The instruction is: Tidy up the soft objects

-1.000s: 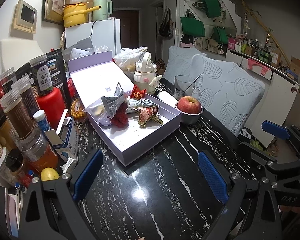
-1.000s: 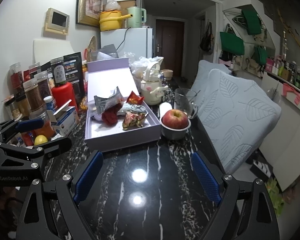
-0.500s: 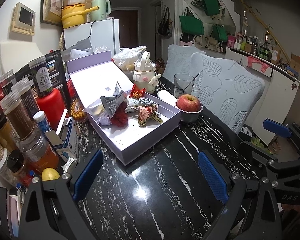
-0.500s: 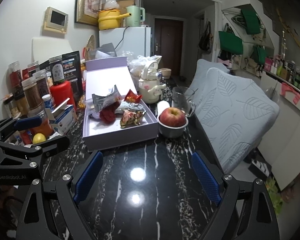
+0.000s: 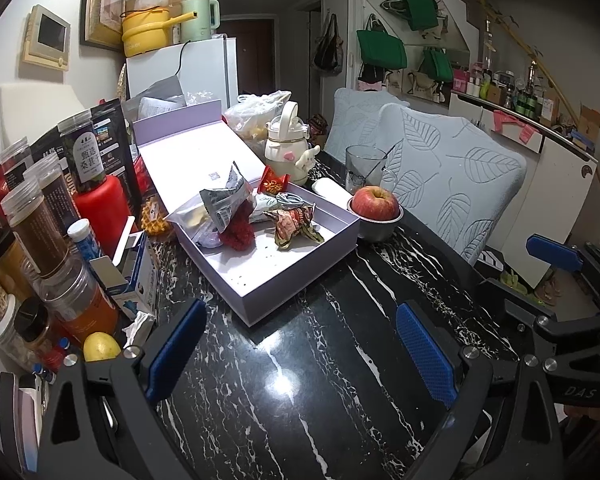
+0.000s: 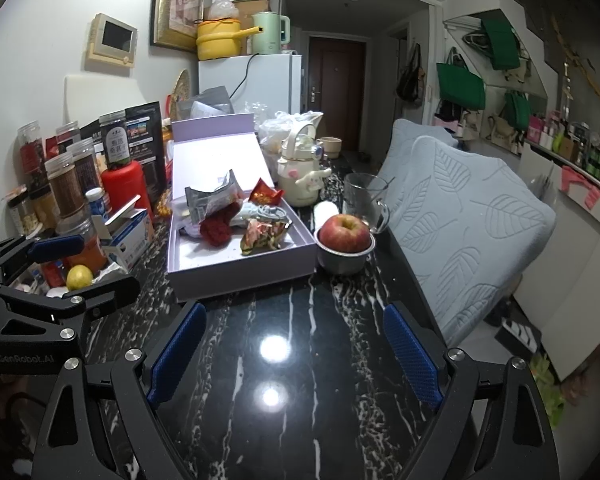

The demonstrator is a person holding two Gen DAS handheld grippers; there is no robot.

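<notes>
While both grippers hover over the bare near part of the black marbled table [image 5: 300, 400], nothing sits between their blue fingers. Along the table's left edge stand jars [image 5: 36, 220], a red bottle [image 5: 102, 208], a small open carton [image 5: 134, 268] and a lemon [image 5: 100, 346] at the near left corner. The left gripper [image 5: 296, 344] is spread wide and empty, its pads apart over the marble. Toward the middle of the table lies the lilac box [image 5: 284, 280], its lid [image 5: 196, 152] tilted back toward the far edge. The soft things are bunched in the box's far half: a silver pouch [image 5: 224, 200] leaning over a red knit piece [image 5: 240, 234], a crumpled wrapper [image 5: 296, 226] just beside it, a pale cord [image 5: 290, 199] and a small red packet [image 5: 274, 184] at the far wall. The box's near half is bare. Behind the box stands a cream kettle [image 5: 286, 146]. Touching the box's right side is a metal bowl [image 6: 344, 258] holding an apple [image 6: 347, 232]; a glass mug [image 6: 362, 198] stands behind it near the right edge. The right gripper [image 6: 292, 344] is likewise released, jaws wide and holding nothing. Beyond the right edge are leaf-patterned chair backs [image 6: 480, 216].
</notes>
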